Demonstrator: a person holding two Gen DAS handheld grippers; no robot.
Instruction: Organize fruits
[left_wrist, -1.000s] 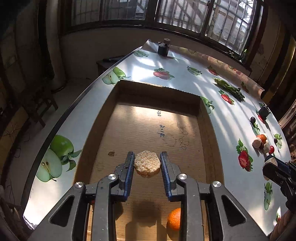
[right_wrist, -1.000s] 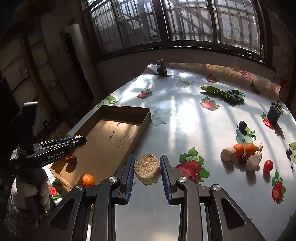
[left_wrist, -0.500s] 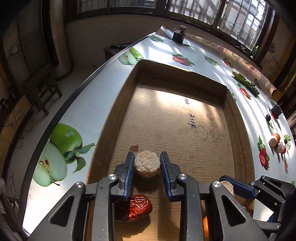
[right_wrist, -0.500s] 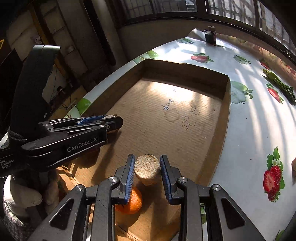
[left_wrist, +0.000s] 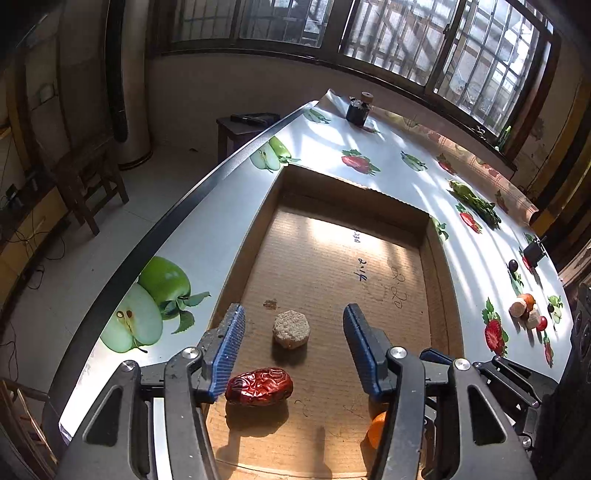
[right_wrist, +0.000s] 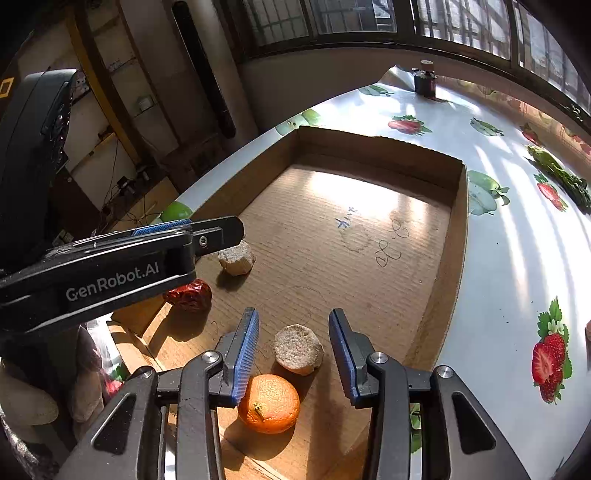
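A shallow cardboard box (left_wrist: 437, 258) (right_wrist: 448, 273) lies on the fruit-print table. My left gripper (left_wrist: 293, 334) is open over a tan round cake (left_wrist: 291, 328) on the box floor, with a red date (left_wrist: 259, 386) beside its left finger. My right gripper (right_wrist: 293, 345) is open over a second tan cake (right_wrist: 297, 349), with an orange (right_wrist: 269, 402) just below its left finger. The right wrist view also shows the first cake (right_wrist: 236, 257), the date (right_wrist: 189, 295) and the left gripper (right_wrist: 184, 232). The orange shows partly in the left wrist view (left_wrist: 376, 428).
A cluster of small fruits (left_wrist: 528, 312) sits on the table at the right, with leafy greens (left_wrist: 474, 201) and a small dark jar (left_wrist: 359, 109) farther back. The table edge (left_wrist: 177, 218) runs along the left, with chairs and floor beyond.
Both grippers have opened and let go of their tan cakes, which now rest on the box floor. Both grippers have drawn back a little from the cakes.
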